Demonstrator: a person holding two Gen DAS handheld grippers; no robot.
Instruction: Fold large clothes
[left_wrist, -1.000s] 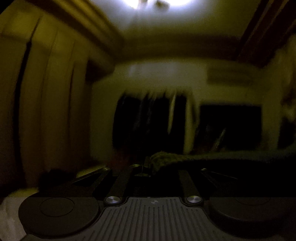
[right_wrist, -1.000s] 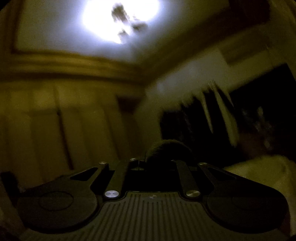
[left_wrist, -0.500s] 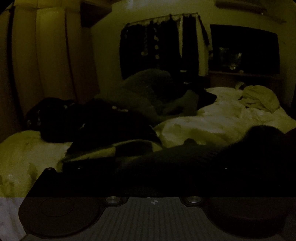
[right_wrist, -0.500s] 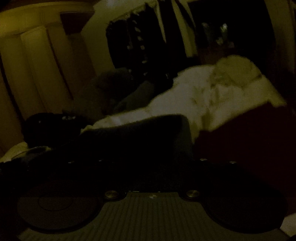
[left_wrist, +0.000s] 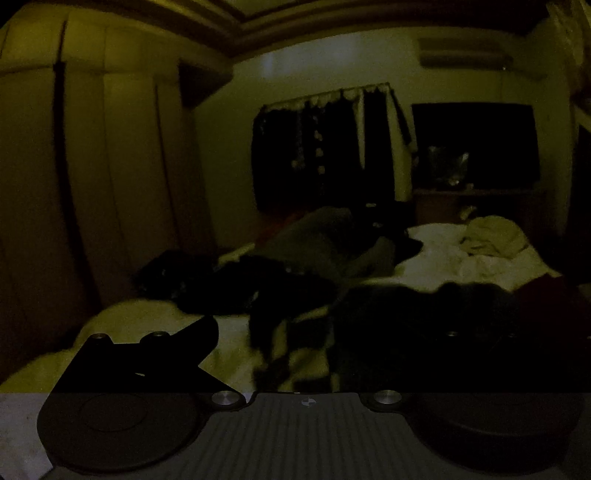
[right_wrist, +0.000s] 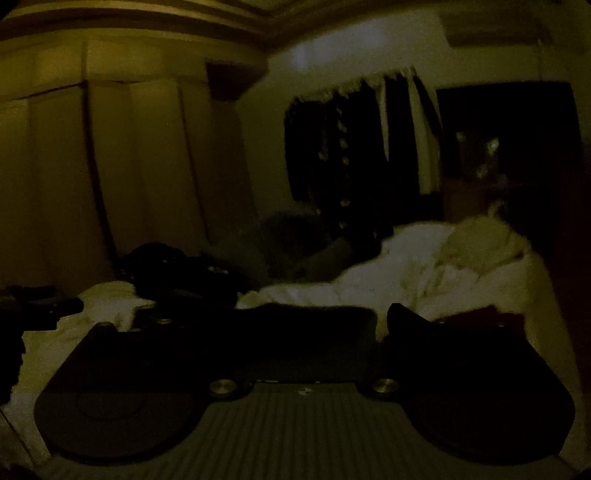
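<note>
While the left tool (left_wrist: 295, 354) gapes wide above the bed (left_wrist: 147, 317), a dark garment (left_wrist: 424, 317) lies near it; the right tool (right_wrist: 295, 332) is opening, its gap too dark to read.

Left gripper (left_wrist: 317, 332) spread wide over dark garment (left_wrist: 424, 325), bed (left_wrist: 155, 321).

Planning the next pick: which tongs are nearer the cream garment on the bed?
Right. The right tongs, jaws opening, dark cloth between them, have the cream garment ahead, slightly right. The left tongs sit further left, with it far off to their right.
</note>
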